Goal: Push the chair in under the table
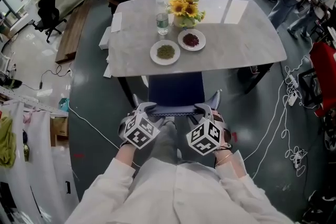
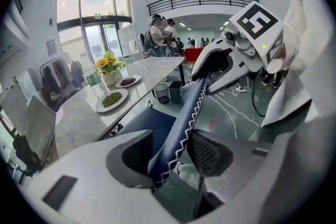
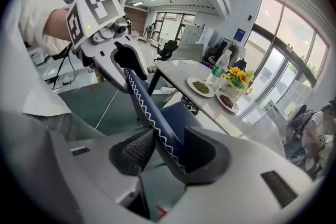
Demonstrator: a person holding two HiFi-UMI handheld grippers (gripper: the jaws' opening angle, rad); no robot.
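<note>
The chair's blue backrest (image 1: pixel 176 93) stands between the widely spread jaws of the left gripper (image 1: pixel 148 108) and right gripper (image 1: pixel 205 109), loosely straddled. Its seat is partly under the near edge of the marble table (image 1: pixel 236 44).

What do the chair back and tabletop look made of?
The chair back: smooth navy leather or faux leather, judging by white zigzag edge stitching. The tabletop: pale grey mottled stone or stone-look slab, polished; it shows glare.

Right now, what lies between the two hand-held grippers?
The chair back: its stitched top edge runs from the left hand-held gripper to the right hand-held gripper, standing between the jaws of each. Both gripper views show it; head view too.
</note>
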